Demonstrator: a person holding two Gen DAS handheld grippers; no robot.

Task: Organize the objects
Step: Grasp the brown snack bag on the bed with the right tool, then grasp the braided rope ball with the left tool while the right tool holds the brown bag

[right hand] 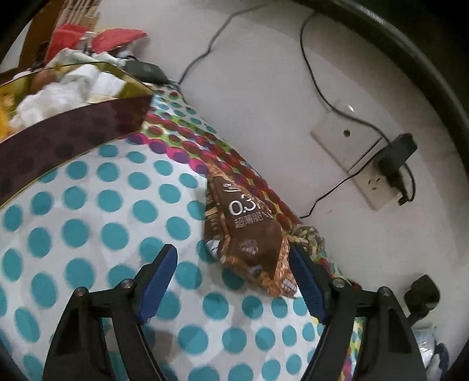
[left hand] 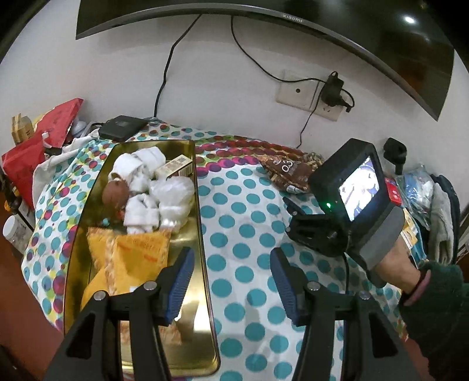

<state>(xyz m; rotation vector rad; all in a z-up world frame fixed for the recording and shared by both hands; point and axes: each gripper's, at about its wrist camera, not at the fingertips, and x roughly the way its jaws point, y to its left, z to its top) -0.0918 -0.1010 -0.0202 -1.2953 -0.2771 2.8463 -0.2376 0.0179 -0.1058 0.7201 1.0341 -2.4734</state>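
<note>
A gold tin tray [left hand: 202, 234] lies on the dotted cloth at the left and holds white rolled cloths [left hand: 146, 187], a brown round thing, a small carton and a yellow packet [left hand: 137, 252]. My left gripper [left hand: 233, 281] is open and empty, its left finger over the tray's right rim. A brown snack packet [right hand: 249, 231] lies by the wall. My right gripper [right hand: 233, 278] is open just short of it, with the packet's near end between the fingers, close to the right one. In the left wrist view the right gripper [left hand: 293, 217] points at the snack packet [left hand: 290, 173].
A dark screen [left hand: 263, 26] hangs on the wall above a socket [left hand: 310, 93] with a black plug and cables. A black box [left hand: 123, 126] sits behind the tray. Red bags [left hand: 44, 137] and jars crowd the left edge. Clutter [left hand: 422, 190] lies at the right, and a knotted rope [right hand: 307, 237] lies beside the packet.
</note>
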